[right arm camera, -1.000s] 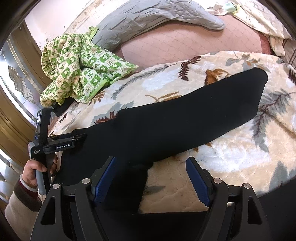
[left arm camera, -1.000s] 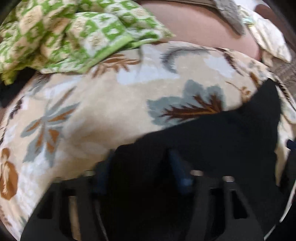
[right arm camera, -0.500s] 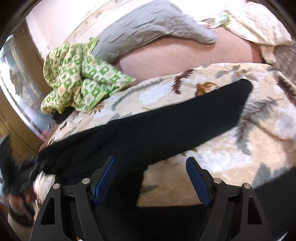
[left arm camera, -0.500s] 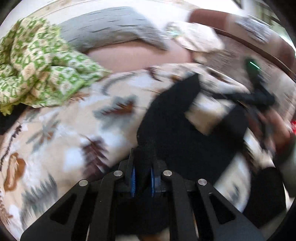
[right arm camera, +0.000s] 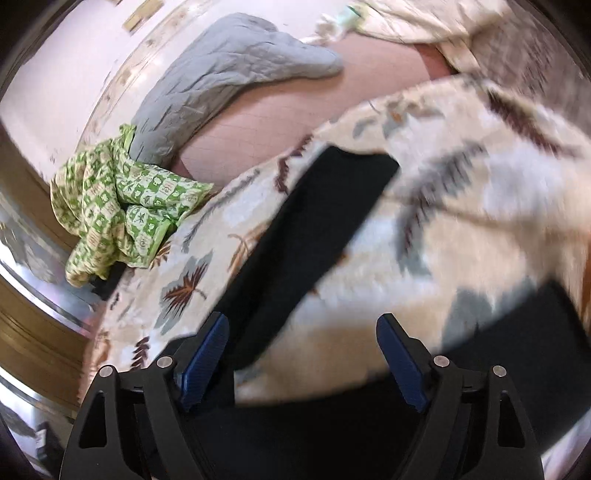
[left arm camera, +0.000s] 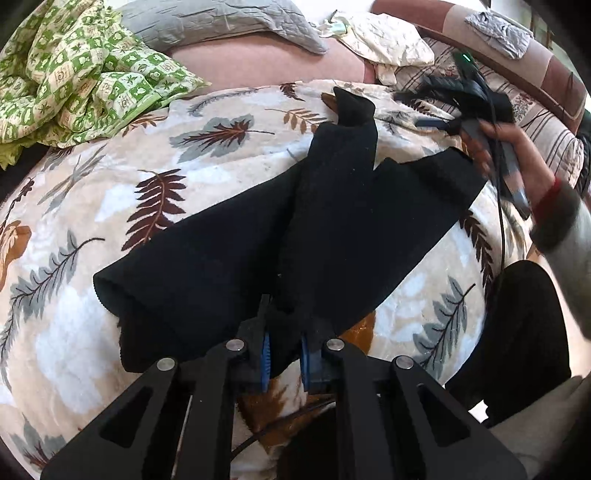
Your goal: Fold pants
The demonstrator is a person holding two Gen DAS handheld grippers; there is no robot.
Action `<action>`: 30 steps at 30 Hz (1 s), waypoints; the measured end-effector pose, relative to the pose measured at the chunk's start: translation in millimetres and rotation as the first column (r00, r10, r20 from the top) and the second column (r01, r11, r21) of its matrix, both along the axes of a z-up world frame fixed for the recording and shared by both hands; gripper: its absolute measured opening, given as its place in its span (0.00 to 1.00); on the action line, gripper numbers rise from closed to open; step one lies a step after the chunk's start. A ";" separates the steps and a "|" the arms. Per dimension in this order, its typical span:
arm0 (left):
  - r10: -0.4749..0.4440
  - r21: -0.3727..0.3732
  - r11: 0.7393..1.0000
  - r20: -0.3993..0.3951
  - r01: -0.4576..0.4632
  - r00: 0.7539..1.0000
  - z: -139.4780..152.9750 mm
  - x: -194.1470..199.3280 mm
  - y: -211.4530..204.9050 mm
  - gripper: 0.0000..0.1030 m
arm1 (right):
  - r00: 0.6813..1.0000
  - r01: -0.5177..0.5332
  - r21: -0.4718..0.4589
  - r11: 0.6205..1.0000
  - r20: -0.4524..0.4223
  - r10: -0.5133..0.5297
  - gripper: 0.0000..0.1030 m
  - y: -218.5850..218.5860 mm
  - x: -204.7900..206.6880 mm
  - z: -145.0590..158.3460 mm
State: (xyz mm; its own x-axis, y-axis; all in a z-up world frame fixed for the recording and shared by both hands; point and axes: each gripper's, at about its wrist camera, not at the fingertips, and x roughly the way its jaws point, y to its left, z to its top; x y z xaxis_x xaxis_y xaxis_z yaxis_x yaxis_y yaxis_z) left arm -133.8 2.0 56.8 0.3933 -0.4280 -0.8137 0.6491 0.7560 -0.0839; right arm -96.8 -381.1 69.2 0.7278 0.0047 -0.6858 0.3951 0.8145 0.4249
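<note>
Black pants [left arm camera: 332, 221] lie on a cream leaf-print blanket [left arm camera: 110, 206], partly doubled over with a raised ridge running from my left gripper to the far hem. My left gripper [left arm camera: 283, 354] is shut on the near edge of the pants. The right gripper [left arm camera: 443, 122] shows at the far right of the left wrist view, held in a hand beside the pants' right end. In the right wrist view my right gripper [right arm camera: 303, 354] is open and empty above one black pant leg [right arm camera: 314, 229]; that view is blurred.
A green checked cloth [left arm camera: 74, 66] is bunched at the back left. A grey quilted pillow [left arm camera: 221, 22] and a cream pillow [left arm camera: 388, 40] lie behind on the pink sheet [left arm camera: 266, 62]. A patterned sofa edge [left arm camera: 535, 81] runs at the right.
My left gripper closed on the pants and pulled that end up and over toward the right, doubling the cloth. My right gripper stayed open and swung to the right end of the pants.
</note>
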 end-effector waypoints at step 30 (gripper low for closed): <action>0.135 0.029 0.990 0.047 -0.137 0.990 -4.0 13.4 22.7 0.15 | 0.996 0.053 0.014 0.999 -0.071 -0.052 0.04 -17.8 -147.2 -47.7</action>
